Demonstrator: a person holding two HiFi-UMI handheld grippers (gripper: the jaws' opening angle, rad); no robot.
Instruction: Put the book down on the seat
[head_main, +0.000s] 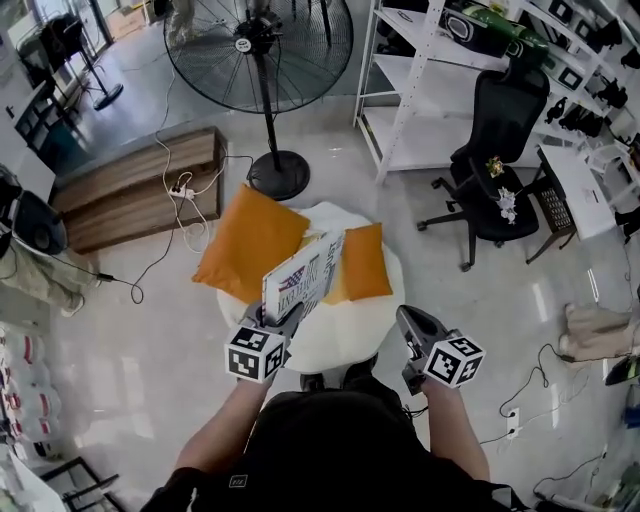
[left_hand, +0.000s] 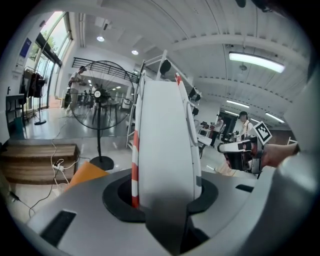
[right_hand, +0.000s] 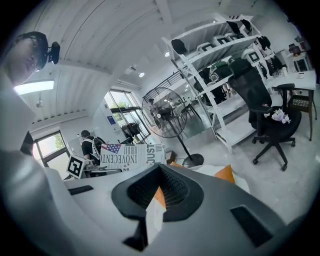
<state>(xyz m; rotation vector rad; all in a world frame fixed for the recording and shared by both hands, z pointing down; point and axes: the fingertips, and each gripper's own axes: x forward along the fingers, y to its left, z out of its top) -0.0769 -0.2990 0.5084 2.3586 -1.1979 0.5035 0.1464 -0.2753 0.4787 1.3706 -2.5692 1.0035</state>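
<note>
Book held above the seat, prior to release. The left gripper (head_main: 285, 318) pinches the book (head_main: 305, 277) by its near lower edge, jaws pressed on either cover, so that the volume stands on edge and rises away from the jaw tips; this grip keeps the pages shut and leaves the far end free to meet the surface first. The round white seat (head_main: 345, 335) lies just below and ahead of these tips, the book hanging over it without visible contact. Two orange cushions rest on the far part of the seat: the larger cushion (head_main: 250, 243) ahead and to the left of the left gripper, the smaller cushion (head_main: 365, 262) ahead and to its right, leaving bare white surface nearest the tips as the likely landing place. The right gripper (head_main: 405, 315) hangs level with the left, to its right and apart from the book, jaws drawn together on nothing; it appears to play no part in carrying, and probably waits to steady the book
</note>
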